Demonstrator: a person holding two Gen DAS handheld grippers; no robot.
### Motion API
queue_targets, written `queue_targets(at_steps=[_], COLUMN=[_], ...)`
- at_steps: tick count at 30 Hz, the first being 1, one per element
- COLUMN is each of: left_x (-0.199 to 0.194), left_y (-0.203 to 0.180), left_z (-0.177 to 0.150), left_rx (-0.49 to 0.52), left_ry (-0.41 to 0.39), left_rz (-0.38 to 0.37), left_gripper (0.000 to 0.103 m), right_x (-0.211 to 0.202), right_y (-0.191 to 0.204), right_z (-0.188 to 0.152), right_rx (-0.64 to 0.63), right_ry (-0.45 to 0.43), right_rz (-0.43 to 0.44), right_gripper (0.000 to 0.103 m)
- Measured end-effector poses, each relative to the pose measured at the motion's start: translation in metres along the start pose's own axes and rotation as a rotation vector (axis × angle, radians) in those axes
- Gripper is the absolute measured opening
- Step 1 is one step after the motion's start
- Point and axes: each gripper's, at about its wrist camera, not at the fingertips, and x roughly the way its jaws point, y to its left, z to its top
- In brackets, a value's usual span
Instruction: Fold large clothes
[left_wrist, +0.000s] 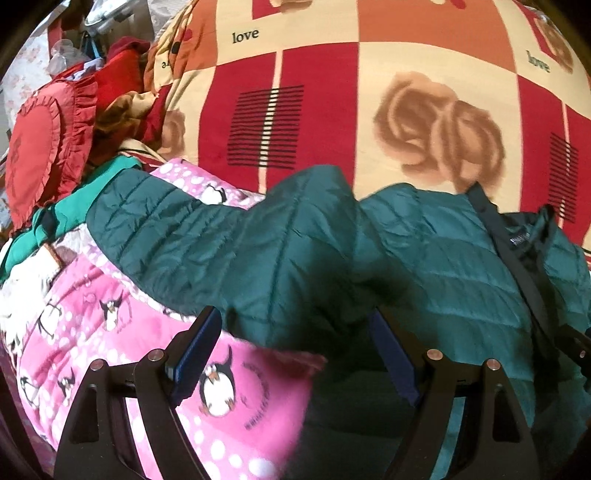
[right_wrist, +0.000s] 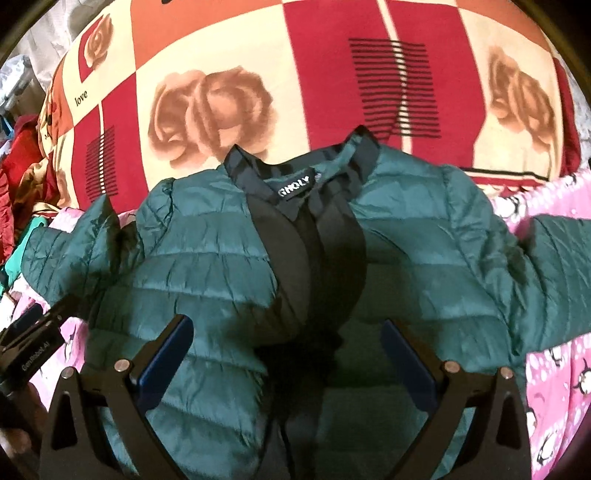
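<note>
A dark green quilted puffer jacket (right_wrist: 221, 266) lies front up on a pink penguin blanket, collar with a label (right_wrist: 295, 190) away from me and both sleeves spread out. In the left wrist view its left sleeve (left_wrist: 192, 236) stretches to the left. My left gripper (left_wrist: 295, 354) is open and empty, hovering over the sleeve's lower edge. My right gripper (right_wrist: 288, 354) is open and empty above the jacket's middle, over the dark front opening (right_wrist: 317, 258). The left gripper also shows at the left edge of the right wrist view (right_wrist: 33, 343).
The pink penguin blanket (left_wrist: 236, 402) covers the bed under the jacket. A big red and cream rose-print quilt (left_wrist: 369, 92) lies behind. A red frilled cushion (left_wrist: 40, 147) and piled clothes (left_wrist: 122, 74) sit at the far left.
</note>
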Motion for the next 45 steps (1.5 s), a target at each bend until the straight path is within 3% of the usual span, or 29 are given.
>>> queue_targets(at_steps=[12, 16, 26, 38, 43, 45], left_x=[0.022, 0.027, 0.013, 0.072, 0.100, 0.114], left_y=[0.022, 0.038, 0.074, 0.199, 0.233, 0.240], left_z=[0.020, 0.027, 0.042, 0.054, 0.066, 0.069], left_rx=[-0.026, -0.056, -0.106, -0.346, -0.408, -0.425], left_ry=[-0.014, -0.004, -0.033, -0.002, -0.014, 0.002], left_rz=[0.015, -0.020, -0.039, 0.260, 0.337, 0.320], left_gripper=[0.054, 0.054, 0.054, 0.054, 0.054, 0.045], right_x=[0.028, 0.034, 0.030, 0.025, 0.027, 0.027], right_y=[0.007, 0.006, 0.016, 0.024, 0.030, 0.034], right_z=[0.011, 0.009, 0.006, 0.000, -0.004, -0.006], right_rx=[0.062, 0.074, 0.029, -0.013, -0.037, -0.049], right_ry=[0.000, 0.014, 0.014, 0.021, 0.033, 0.035], right_rz=[0.030, 0.036, 0.038, 0.041, 0.042, 0.046], right_gripper=[0.103, 0.103, 0.103, 0.103, 0.103, 0.103])
